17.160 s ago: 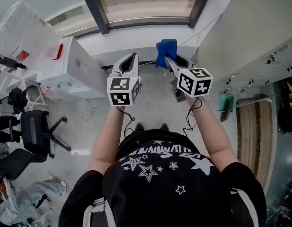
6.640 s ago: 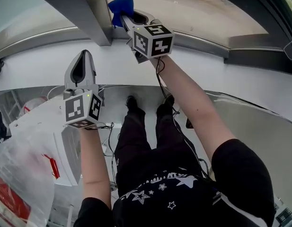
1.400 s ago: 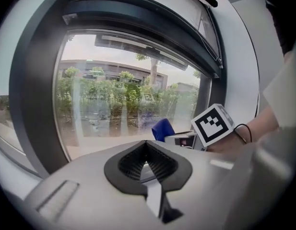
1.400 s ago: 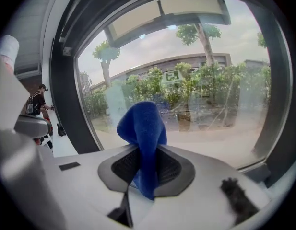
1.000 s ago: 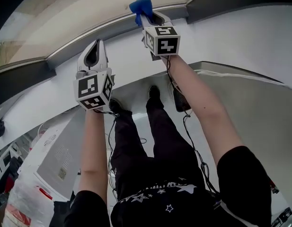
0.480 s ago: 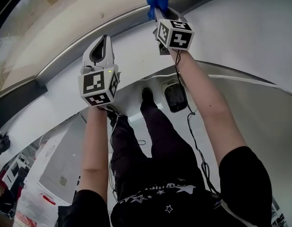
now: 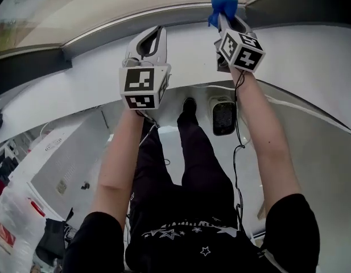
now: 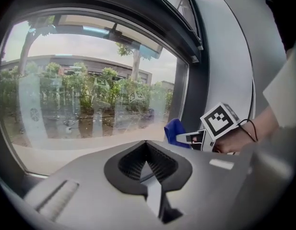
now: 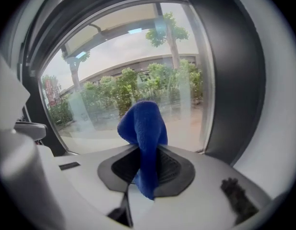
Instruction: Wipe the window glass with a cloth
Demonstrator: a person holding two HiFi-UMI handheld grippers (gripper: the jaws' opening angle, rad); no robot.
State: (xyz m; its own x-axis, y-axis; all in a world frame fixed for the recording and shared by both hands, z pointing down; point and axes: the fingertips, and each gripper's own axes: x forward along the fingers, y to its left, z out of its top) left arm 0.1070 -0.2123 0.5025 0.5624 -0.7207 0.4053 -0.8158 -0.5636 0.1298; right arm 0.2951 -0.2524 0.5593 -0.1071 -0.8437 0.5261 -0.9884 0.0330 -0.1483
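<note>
Compared with half a second earlier, both hand-held grippers are seen shifted rightward in the head view, the blue cloth with them. The large clear window glass (image 9: 138, 75) is bounded by a dark metal window frame (image 9: 236, 95) above a white window ledge (image 7: 186, 47). The right hand-held gripper (image 9: 144, 153) is clamped on the small blue microfibre cloth (image 9: 144, 126), which is raised at the pane's lower corner beside the frame; contact with the glass cannot be confirmed. The left hand-held gripper (image 8: 146, 148) is closed on nothing and held apart from the cloth. The cloth is judged light, soft and limp, so it is best pinched at a bunched fold, as here, leaving a free pad to press on the glass. No container is involved in the task. A pale plastic bag (image 7: 9, 223) lies on the floor, its contents unreadable.
</note>
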